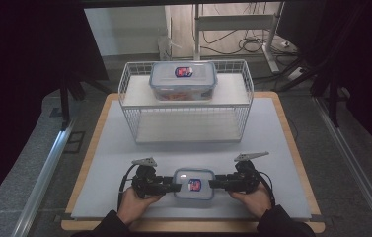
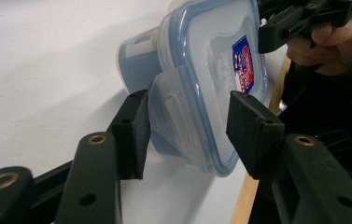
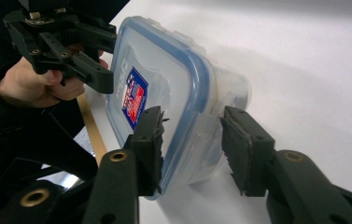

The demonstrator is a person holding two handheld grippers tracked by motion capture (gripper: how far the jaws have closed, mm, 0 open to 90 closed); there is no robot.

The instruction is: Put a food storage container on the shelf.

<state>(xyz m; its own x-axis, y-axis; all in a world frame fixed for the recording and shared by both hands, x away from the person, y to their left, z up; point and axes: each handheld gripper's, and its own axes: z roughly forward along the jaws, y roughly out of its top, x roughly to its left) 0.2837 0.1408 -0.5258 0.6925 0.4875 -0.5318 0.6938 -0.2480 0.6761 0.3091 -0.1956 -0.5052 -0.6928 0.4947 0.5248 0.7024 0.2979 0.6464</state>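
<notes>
Left claw (image 1: pixel 176 187) comes in from the lower left of the high view and stands at the left end of a small food container (image 1: pixel 194 183). In the left gripper view its two black pads (image 2: pixel 134 135) sit on both sides of the container's side latch flap, one pad close against it and the other a little apart, so I cannot tell if they already press. Right claw (image 1: pixel 212 184) stands at the right end in the same way; in the right gripper view one pad (image 3: pixel 151 147) touches the lid edge and the other pad is just beside the flap.

This container lies on the white table (image 1: pixel 114 163), low in the middle of the high view, between the two hands. It has a clear lid with a blue rim and a red and blue sticker (image 2: pixel 242 64), whose writing is too small to read.

Behind it, in the upper middle, a white wire rack (image 1: pixel 186 101) stands on the table. On its top shelf is a larger food container (image 1: pixel 183 80) with the same kind of sticker.
</notes>
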